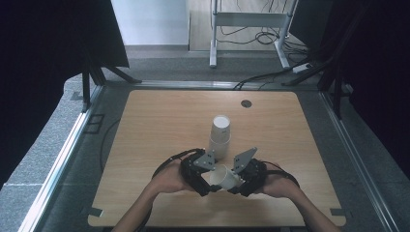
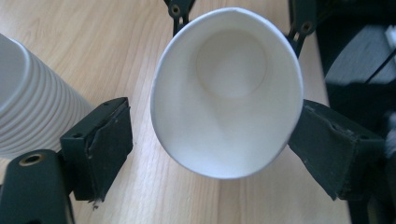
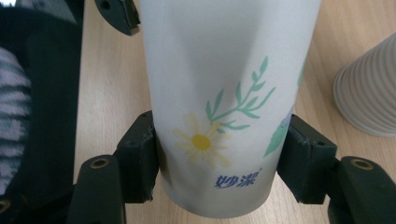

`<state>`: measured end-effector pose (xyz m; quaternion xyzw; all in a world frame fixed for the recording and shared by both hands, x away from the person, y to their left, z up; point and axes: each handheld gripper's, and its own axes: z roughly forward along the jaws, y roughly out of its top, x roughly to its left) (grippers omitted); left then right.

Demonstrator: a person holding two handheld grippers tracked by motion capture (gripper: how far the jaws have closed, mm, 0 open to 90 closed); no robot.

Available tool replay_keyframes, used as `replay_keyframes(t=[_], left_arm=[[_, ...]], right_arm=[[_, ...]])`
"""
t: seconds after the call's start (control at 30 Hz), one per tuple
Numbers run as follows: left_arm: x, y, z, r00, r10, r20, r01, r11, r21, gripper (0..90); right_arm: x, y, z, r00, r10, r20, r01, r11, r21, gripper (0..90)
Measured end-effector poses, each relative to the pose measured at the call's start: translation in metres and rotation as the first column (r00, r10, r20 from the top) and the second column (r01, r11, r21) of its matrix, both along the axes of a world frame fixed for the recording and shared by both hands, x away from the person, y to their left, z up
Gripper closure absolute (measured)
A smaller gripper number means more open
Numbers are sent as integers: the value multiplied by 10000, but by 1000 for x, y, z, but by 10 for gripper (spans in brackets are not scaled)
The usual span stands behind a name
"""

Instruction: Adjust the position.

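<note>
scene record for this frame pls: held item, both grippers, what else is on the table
held: paper cup, on its side, flower print, mouth toward the left gripper
right gripper: shut on the cup near its base
left gripper: open; one jaw clear of the rim, other jaw's contact unclear
nearby: cup stack, upside down, just beyond the grippers
surface: wooden table

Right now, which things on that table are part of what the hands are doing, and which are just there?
In the job:
paper cup
stack of cups
left gripper, open around the cup
right gripper, clamped on the cup

Just there:
table
cables on the floor
</note>
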<state>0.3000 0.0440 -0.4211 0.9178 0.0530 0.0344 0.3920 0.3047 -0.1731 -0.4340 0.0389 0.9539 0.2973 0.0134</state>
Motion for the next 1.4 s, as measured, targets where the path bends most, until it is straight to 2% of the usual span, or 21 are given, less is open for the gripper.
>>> replay_keyframes(t=[0.07,0.17,0.33,0.47,0.6,0.67,0.73,0.83,0.93,1.17,1.3,1.4], left_arm=[[0,4,0,9995,72,-309,-88,9985,-533,138],[0,7,0,9987,175,-478,-225,9940,-1073,132],[2,11,-2,9967,229,-780,-362,9841,-1737,130],[3,12,-5,9956,189,-913,-373,9783,-2039,132],[2,10,-6,9958,164,-905,-356,9760,-2150,140],[2,9,-7,9958,139,-907,-338,9746,-2213,145],[2,8,-7,9965,64,-829,-253,9732,-2285,159],[1,7,-6,9968,71,-798,-258,9714,-2359,232],[1,6,-6,9976,46,-697,-204,9734,-2280,266],[-1,2,-3,9994,-68,-335,7,9840,-1780,285],[-2,-1,1,9999,-81,-125,62,9890,-1479,285],[-3,-1,5,10000,34,17,-31,9899,-1414,285]], right_arm=[[0,-3,1,9999,-132,-45,134,9991,402,367],[0,-8,-1,9996,-270,-111,280,9941,1050,367],[-2,-12,-6,9992,-354,-166,379,9807,1917,366],[-4,-13,-10,9992,-362,-183,396,9690,2439,366],[-4,-15,-14,9993,-348,-166,382,9532,2999,366],[-5,-15,-15,9994,-304,-193,349,9486,3145,366],[-5,-15,-16,9993,-327,-172,365,9455,3235,366],[-5,-16,-17,9993,-291,-223,348,9424,3328,365],[-4,-16,-19,9993,-291,-253,359,9417,3344,365],[-4,-13,-20,9995,-170,-261,240,9536,3001,359],[-3,-12,-20,9997,-164,-170,207,9564,2914,351],[-4,-11,-21,9997,-239,-98,257,9613,2744,295]])
